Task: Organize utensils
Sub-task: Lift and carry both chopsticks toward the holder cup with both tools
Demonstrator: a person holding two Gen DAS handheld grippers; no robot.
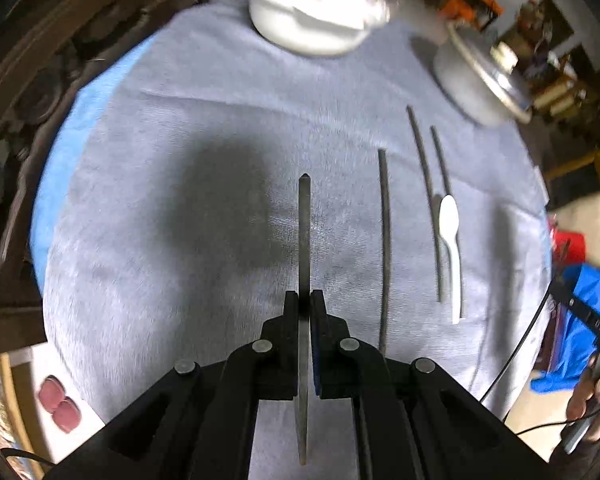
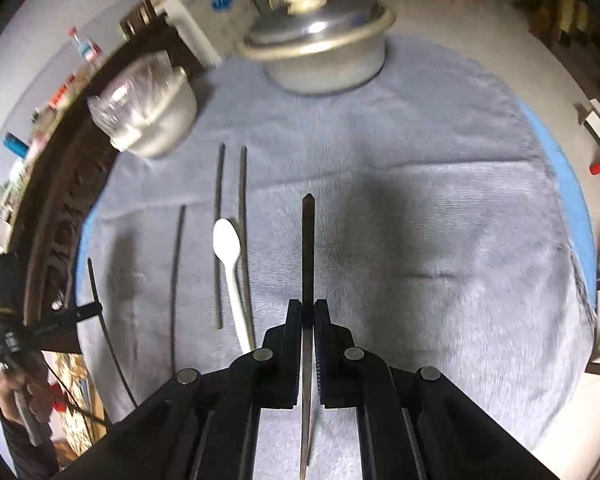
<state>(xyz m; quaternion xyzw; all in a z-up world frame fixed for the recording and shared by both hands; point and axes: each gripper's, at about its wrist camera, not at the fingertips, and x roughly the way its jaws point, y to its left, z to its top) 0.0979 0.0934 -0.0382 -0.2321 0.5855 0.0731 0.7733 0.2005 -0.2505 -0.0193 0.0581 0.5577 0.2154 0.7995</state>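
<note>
Item: left gripper (image 1: 305, 304). Jaws clamped on a dark chopstick (image 1: 305, 232), which sticks out forward over the grey cloth (image 1: 220, 120) covering the counter. Pointed steeply downward.

Item: right gripper (image 2: 308, 312). Jaws clamped on a second dark chopstick (image 2: 308, 248), held the same way above the cloth.

Item: utensils already lying on the cloth. A white spoon (image 2: 230, 256) rests between two long chopsticks (image 2: 219, 232); a lone thin stick (image 2: 177, 280) lies just beside that group, on the side nearer the carved wooden edge.

Item: lidded metal pot (image 2: 320, 44) and a white bowl under clear plastic (image 2: 152, 116), both at the far side of the cloth, well apart from the utensils.

Handling note (judgement): the step in hand appears to be carrying each chopstick to its place. Best done by bringing each stick down parallel to the laid row, tip low and level with the cloth before letting go, so it does not roll or cross a neighbour.

View differences: the right wrist view shows the pot with its lid and knob whole, and the left gripper's body with the hand holding it (image 2: 16, 396) at the frame's left edge. The left wrist view cuts the pot off and blurs the bowl, but shows the person's blue sleeve (image 1: 580, 328) and a pink object (image 1: 58, 404) beyond the cloth.
</note>
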